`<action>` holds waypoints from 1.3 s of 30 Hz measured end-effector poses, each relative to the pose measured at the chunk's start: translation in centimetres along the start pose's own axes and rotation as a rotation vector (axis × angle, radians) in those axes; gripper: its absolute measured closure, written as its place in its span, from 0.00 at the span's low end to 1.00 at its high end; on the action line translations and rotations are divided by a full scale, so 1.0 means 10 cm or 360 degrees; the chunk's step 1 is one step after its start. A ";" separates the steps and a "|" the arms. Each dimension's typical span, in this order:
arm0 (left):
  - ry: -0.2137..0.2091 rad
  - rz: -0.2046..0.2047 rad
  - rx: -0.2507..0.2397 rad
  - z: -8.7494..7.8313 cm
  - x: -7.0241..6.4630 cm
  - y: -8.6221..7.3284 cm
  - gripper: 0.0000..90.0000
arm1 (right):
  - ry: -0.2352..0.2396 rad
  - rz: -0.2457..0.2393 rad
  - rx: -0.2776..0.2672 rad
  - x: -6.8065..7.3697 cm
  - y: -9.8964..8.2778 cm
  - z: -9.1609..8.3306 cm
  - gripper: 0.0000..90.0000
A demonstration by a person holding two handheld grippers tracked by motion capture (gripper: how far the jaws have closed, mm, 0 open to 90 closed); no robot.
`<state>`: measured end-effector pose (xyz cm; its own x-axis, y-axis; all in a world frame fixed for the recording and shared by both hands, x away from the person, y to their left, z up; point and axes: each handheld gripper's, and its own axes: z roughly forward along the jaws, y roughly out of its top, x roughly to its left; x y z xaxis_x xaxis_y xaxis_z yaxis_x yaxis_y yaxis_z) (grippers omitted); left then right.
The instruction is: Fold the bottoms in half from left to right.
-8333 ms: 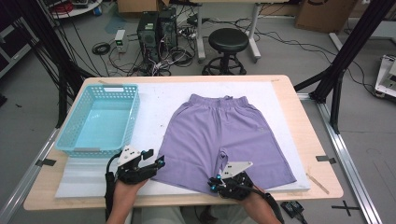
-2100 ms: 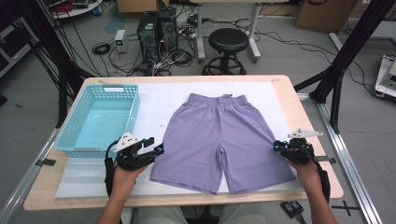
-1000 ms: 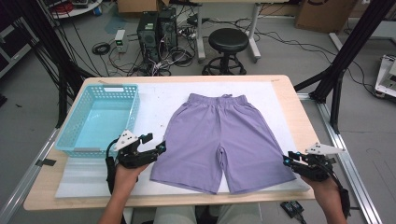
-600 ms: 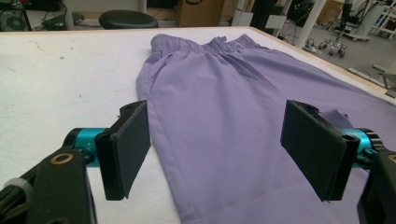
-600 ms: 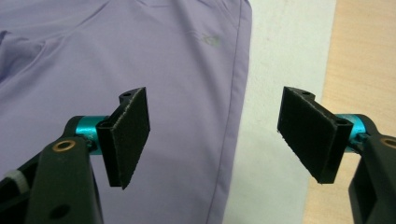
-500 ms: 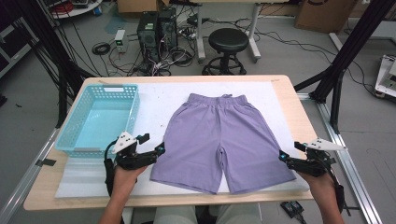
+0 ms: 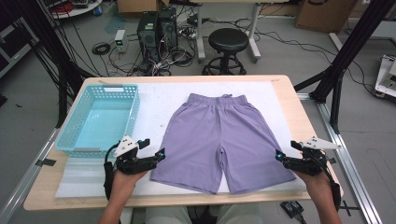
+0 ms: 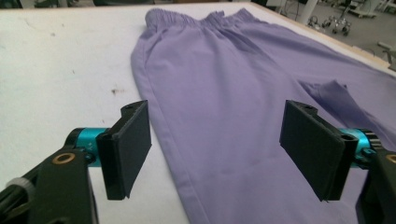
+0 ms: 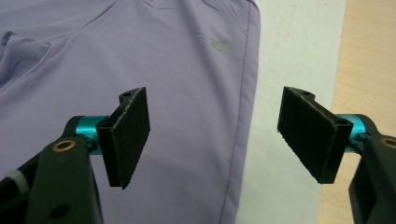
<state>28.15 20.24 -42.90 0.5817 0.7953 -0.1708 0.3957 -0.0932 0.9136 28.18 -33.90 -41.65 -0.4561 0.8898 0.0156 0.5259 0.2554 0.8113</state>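
Purple shorts (image 7: 219, 137) lie flat on the white mat (image 7: 154, 100) in the high view, waistband toward twelve o'clock, hems toward six. The left hand-held gripper (image 7: 158, 155) sits at the shorts' eight o'clock corner, the right hand-held gripper (image 7: 279, 157) at four o'clock, both with jaws apart and empty. A turquoise basket (image 7: 133, 109) stands at ten o'clock on the wooden surface (image 7: 299, 112); a black stool (image 7: 228, 41), computer towers (image 7: 156, 25) and cables lie on the floor beyond.

In the left gripper view, the left hand-held gripper (image 8: 217, 149) straddles the outer seam of the shorts (image 8: 233, 102).

In the right gripper view, the right hand-held gripper (image 9: 215, 140), whose jaws have just been opening, spans the side seam of the shorts (image 9: 140, 56).

Judging by this, a fold is being set up; next, both should pinch the leg edges.
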 end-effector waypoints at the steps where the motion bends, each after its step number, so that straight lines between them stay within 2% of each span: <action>1: 0.0006 0.0007 0.0016 0.00 0.00 -0.01 0.29 | 0.0001 -0.0006 0.0002 0.01 0.01 0.01 0.28; 8: 0.0049 0.0004 0.0124 -0.05 -0.07 -0.10 0.34 | 0.0027 -0.0036 0.0020 0.05 0.03 0.07 0.29; 15: 0.0152 -0.0027 0.0178 -0.08 -0.11 -0.18 0.35 | 0.0043 -0.0023 -0.0012 0.04 0.04 0.06 0.29; 20: 0.0186 -0.0040 0.0247 -0.08 -0.11 -0.24 0.42 | 0.0052 -0.0027 0.0004 0.03 0.05 0.10 0.29; 25: 0.0203 -0.0005 0.0301 -0.10 -0.16 -0.28 0.52 | 0.0065 -0.0026 0.0014 0.04 0.05 0.13 0.29; 30: 0.0203 0.0063 0.0341 -0.10 -0.25 -0.32 0.59 | 0.0075 -0.0032 0.0015 0.06 0.06 0.14 0.29; 34: 0.0222 0.0072 0.0381 -0.09 -0.24 -0.35 0.63 | 0.0080 -0.0034 0.0011 0.07 0.06 0.13 0.29; 39: 0.0248 0.0107 0.0384 -0.10 -0.26 -0.38 0.69 | 0.0087 -0.0027 0.0002 0.08 0.07 0.13 0.29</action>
<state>24.45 19.17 -45.52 0.5037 0.8631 -0.0369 0.5281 -0.2738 0.8038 29.11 -32.57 -41.81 -0.5034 0.8634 0.0336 0.5187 0.2708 0.8109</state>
